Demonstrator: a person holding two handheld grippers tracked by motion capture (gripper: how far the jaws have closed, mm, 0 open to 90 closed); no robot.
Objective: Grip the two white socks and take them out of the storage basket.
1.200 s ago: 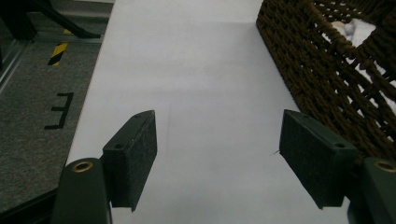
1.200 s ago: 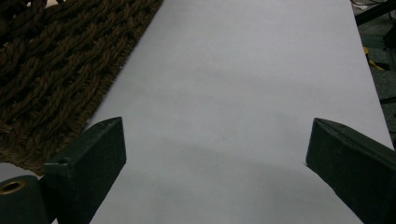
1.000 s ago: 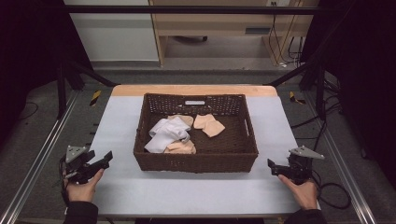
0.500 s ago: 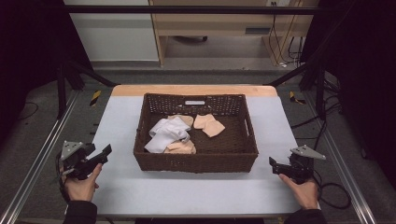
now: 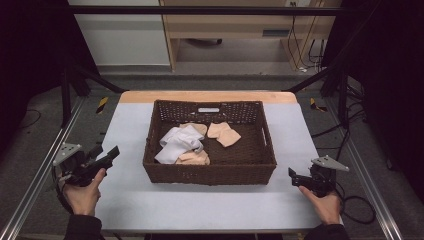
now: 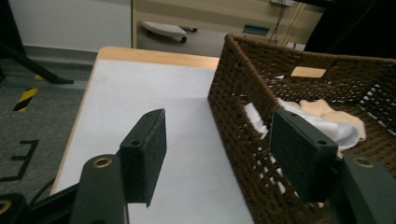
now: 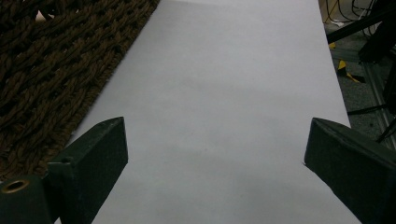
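**Wicker basket of socks, both grippers empty**

Wicker basket (image 5: 210, 172) sits mid-worktop (image 5: 210, 210), dark brown, with a white sock (image 5: 177, 145) and a few peach ones (image 5: 224, 134) lying loose inside. Left gripper (image 5: 111, 154) is held up off the left edge of the worktop, angled toward the basket's near-left corner; its fingers (image 6: 144, 154) have just been closing a little but stand apart with nothing between them. Right gripper (image 5: 291, 175) is low by the basket's near-right corner, fingers (image 7: 100, 149) wide apart over bare white worktop, not touching the basket.
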